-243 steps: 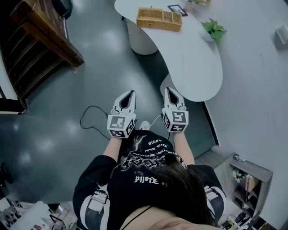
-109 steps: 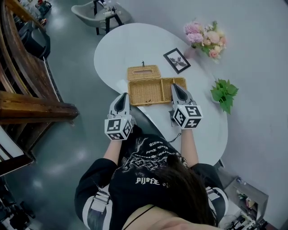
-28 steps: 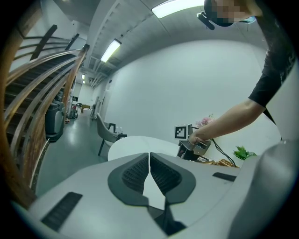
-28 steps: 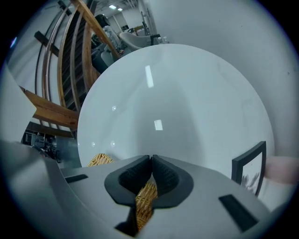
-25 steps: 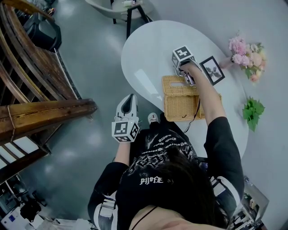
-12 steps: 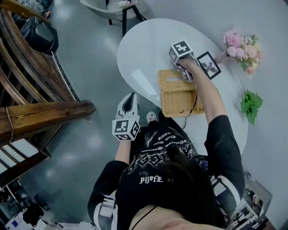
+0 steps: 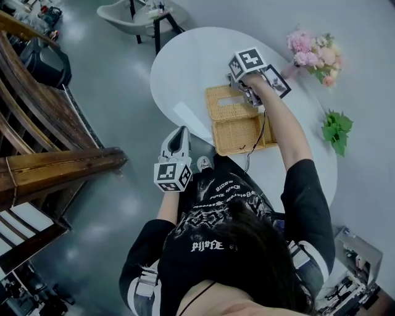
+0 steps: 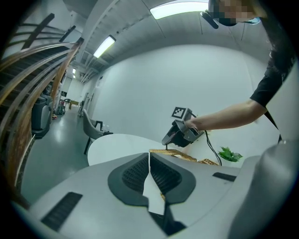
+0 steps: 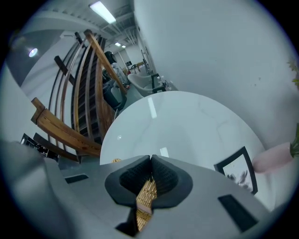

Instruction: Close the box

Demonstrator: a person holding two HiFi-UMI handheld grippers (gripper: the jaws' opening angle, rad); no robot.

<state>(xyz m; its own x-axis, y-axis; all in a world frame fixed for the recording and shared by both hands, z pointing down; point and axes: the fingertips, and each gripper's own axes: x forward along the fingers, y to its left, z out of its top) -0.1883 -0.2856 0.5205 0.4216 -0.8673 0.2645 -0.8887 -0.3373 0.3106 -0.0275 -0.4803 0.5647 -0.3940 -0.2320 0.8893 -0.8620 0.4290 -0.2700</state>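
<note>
A wicker box [image 7: 244, 134] stands open on the white table [image 7: 185, 68], its hinged lid [image 7: 225, 102] on the far side. My right gripper [image 7: 252, 97] points steeply down and is shut on the lid's far edge; wicker [image 9: 145, 196] shows between its closed jaws [image 9: 150, 161]. The lid edge [image 8: 174, 154] is lifted off the table under that gripper [image 8: 181, 134]. My left gripper [image 7: 179, 131] hangs off the table's near side above the floor, shut with nothing in it [image 8: 149, 158].
A framed picture [image 7: 276, 80] and pink flowers [image 7: 311, 52] stand just beyond the box, a green plant [image 7: 336, 131] to its right. A cable [image 7: 256, 139] droops over the box. A wooden stair railing [image 7: 55, 166] is at left, a chair [image 7: 133, 12] beyond the table.
My right gripper has risen with the lid's edge, tipping the lid up from the table. My left gripper has drifted slightly closer to the table, still shut.
</note>
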